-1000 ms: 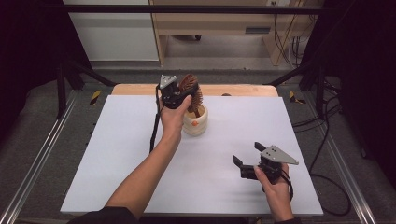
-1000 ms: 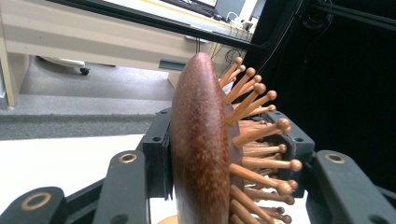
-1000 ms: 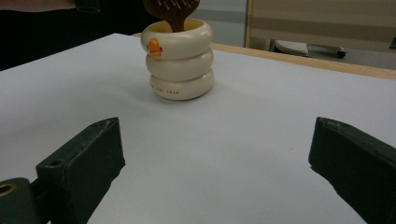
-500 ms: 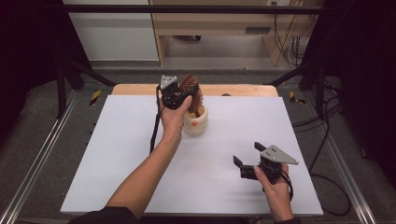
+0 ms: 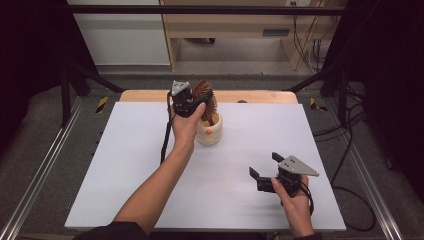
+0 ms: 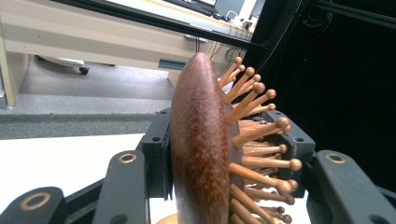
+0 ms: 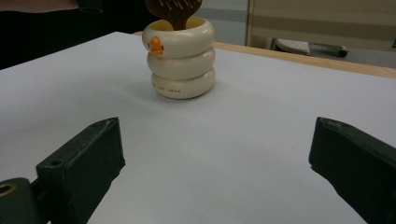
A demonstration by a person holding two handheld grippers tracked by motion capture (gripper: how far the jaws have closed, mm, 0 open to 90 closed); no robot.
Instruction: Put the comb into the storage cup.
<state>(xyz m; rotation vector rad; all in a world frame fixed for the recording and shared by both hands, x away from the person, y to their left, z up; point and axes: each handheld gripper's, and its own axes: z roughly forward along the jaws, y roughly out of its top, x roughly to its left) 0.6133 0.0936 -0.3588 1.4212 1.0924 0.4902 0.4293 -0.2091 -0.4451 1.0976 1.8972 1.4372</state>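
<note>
Nothing has shifted over the last second. My left tool (image 5: 192, 102) stays clenched on the wooden hairbrush (image 6: 205, 140), its handle in the cream holder (image 5: 209, 131) at twelve o'clock on the desk (image 5: 125, 165). My right tool (image 5: 262, 172) hovers released near five o'clock, so I judge we're pausing.

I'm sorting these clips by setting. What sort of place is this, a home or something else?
Probably a lab or recording workspace, not a home: a white table framed by metal rails, black curtains at the sides, loose cables on a grey carpeted floor, and office desks behind.
</note>
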